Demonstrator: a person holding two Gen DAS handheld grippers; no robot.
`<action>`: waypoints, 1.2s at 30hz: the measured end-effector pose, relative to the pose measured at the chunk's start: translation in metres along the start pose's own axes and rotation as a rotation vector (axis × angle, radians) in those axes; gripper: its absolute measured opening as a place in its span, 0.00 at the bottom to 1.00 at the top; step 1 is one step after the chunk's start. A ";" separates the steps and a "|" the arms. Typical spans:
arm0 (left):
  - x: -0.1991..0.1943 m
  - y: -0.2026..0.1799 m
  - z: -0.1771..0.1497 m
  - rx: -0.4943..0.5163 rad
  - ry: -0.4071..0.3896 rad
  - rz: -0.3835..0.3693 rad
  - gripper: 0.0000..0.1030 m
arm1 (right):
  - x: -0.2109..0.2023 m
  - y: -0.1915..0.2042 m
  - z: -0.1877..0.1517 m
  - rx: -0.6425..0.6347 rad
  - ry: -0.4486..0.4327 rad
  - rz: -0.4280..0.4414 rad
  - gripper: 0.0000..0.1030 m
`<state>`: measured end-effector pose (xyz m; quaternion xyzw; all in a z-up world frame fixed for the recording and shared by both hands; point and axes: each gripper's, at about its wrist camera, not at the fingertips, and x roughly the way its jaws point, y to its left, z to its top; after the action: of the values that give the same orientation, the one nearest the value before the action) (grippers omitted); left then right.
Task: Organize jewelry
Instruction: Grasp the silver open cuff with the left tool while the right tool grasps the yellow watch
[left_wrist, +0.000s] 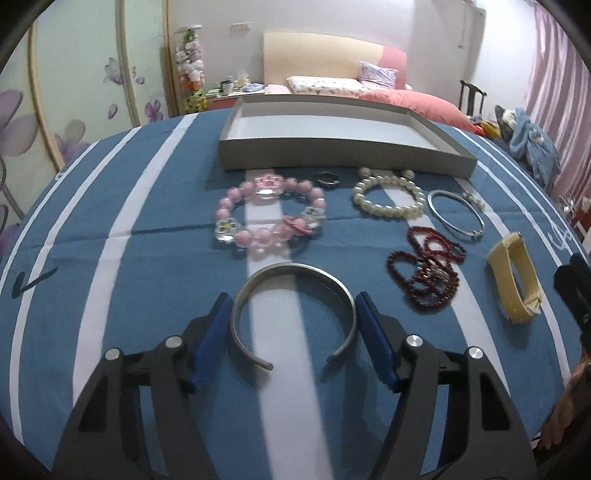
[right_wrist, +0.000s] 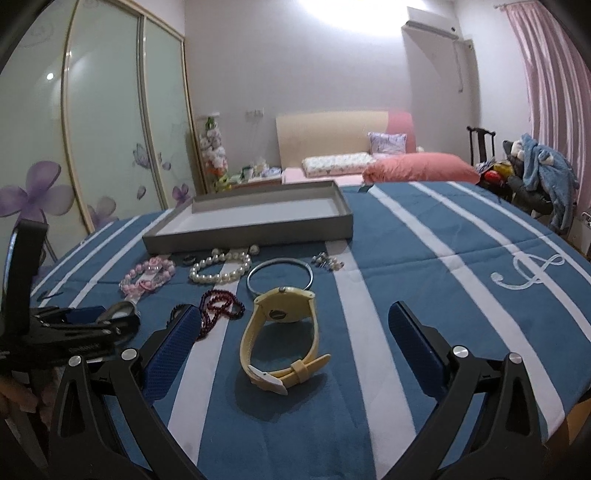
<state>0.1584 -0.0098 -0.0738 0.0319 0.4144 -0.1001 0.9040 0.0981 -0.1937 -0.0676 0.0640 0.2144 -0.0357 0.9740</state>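
Note:
Jewelry lies on a blue striped cloth in front of an empty grey tray (left_wrist: 332, 149) (right_wrist: 251, 232). My left gripper (left_wrist: 293, 301) is open, its blue fingers on both sides of a silver cuff bangle (left_wrist: 295, 314); contact is not clear. Beyond lie a pink bead bracelet (left_wrist: 269, 218), a pearl bracelet (left_wrist: 388, 197), a thin silver bangle (left_wrist: 456, 214), dark red beads (left_wrist: 424, 273) and a small dark ring (left_wrist: 327, 179). My right gripper (right_wrist: 291, 314) is open with a yellow watch (right_wrist: 284, 336) (left_wrist: 513, 277) between its fingers, untouched.
Pearl earrings (right_wrist: 327, 261) lie right of the thin bangle (right_wrist: 280, 277). The cloth's right side has an embroidered clef (right_wrist: 528, 273). A bed with pink pillows (right_wrist: 417, 166) stands behind, a wardrobe (right_wrist: 92, 129) at left, a chair with clothes (right_wrist: 535, 173) at right.

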 end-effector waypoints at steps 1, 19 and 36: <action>-0.001 0.006 0.001 -0.017 -0.001 0.001 0.64 | 0.003 0.001 0.001 -0.001 0.015 0.001 0.91; -0.008 0.038 -0.005 -0.090 -0.016 0.014 0.64 | 0.032 0.010 0.001 -0.018 0.215 -0.036 0.63; -0.016 0.033 -0.003 -0.083 -0.035 0.011 0.64 | 0.038 0.007 0.005 0.007 0.241 0.002 0.42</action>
<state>0.1530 0.0249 -0.0647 -0.0052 0.4023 -0.0783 0.9121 0.1351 -0.1888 -0.0784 0.0715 0.3299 -0.0276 0.9409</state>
